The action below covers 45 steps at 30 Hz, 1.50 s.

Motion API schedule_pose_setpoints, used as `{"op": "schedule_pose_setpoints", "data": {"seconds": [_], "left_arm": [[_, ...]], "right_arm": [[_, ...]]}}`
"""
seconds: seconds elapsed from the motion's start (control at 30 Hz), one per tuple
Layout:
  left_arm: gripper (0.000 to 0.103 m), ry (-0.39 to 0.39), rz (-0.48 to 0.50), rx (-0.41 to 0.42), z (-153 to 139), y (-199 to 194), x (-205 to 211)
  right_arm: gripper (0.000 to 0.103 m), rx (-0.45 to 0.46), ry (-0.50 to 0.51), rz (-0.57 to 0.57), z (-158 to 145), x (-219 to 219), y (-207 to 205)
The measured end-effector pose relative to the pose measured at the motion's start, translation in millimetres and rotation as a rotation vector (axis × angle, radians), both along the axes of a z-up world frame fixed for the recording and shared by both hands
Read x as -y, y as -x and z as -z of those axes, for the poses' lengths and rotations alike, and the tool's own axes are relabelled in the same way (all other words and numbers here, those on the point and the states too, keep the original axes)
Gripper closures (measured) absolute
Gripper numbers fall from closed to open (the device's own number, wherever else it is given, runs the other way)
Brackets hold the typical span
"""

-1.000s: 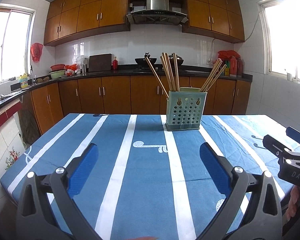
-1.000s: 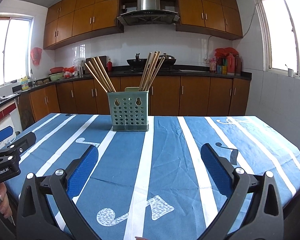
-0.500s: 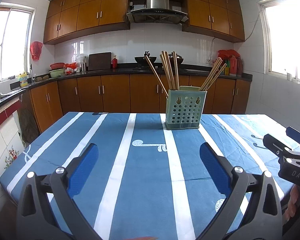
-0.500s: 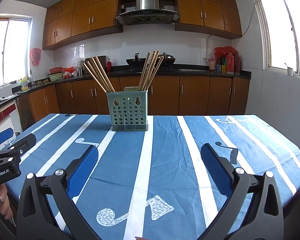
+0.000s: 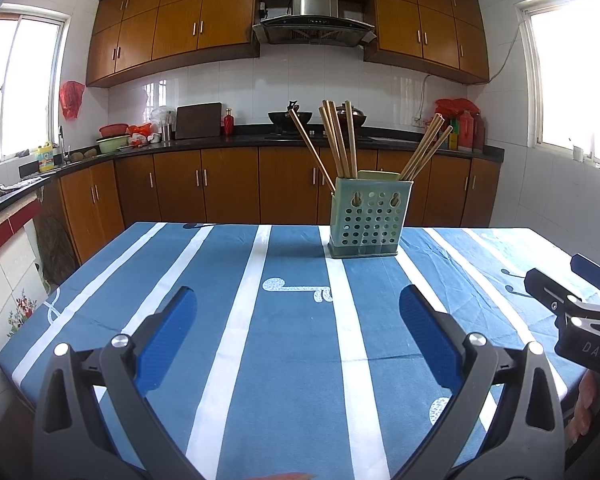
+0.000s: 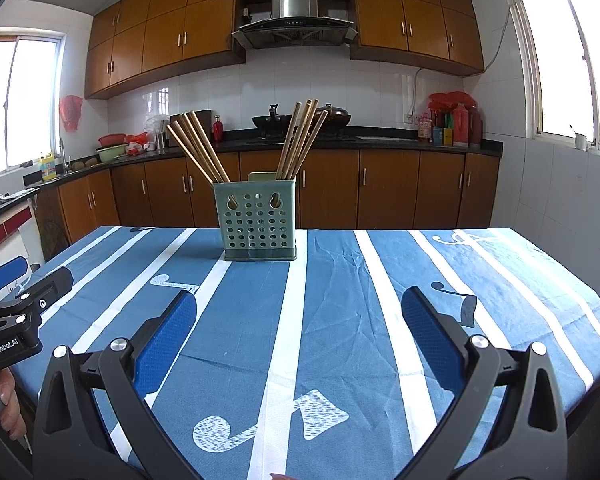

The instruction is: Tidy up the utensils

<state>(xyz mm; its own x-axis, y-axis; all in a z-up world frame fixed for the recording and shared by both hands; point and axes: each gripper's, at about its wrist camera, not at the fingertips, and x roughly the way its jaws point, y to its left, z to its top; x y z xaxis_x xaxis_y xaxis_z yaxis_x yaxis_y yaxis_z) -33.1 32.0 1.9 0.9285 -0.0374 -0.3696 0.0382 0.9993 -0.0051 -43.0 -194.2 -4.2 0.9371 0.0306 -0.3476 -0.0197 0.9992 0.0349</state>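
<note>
Hovering: both grippers, left [image 5: 298, 316] and right [image 6: 300, 316], agape, empty | risk: a clumsy reach tips the holder [image 6: 259, 220], spilling chopsticks [image 6: 198, 150]

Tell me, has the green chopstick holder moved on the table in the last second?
No. The green chopstick holder stands on the same white stripe of the tablecloth in the left wrist view; its small shift in frame matches the cabinets behind, so the camera moved.

Chopsticks [image 6: 198, 148] in holder [image 6: 259, 222] on table [image 6: 340, 300], counter [image 6: 380, 142] behind.

One green holder [image 6: 259, 222], roughly nine chopsticks [image 6: 198, 152] in two bunches; sticks overlap.
</note>
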Motion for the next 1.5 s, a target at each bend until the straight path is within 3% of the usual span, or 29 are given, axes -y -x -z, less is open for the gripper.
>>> {"op": "schedule_pose_setpoints", "data": {"seconds": [1.5], "left_arm": [[0.004,0.002,0.006,-0.005,5.4,-0.1,2.8]], "right_arm": [[0.002,-0.015,-0.011,0.005,5.2,2.3,-1.2]]}}
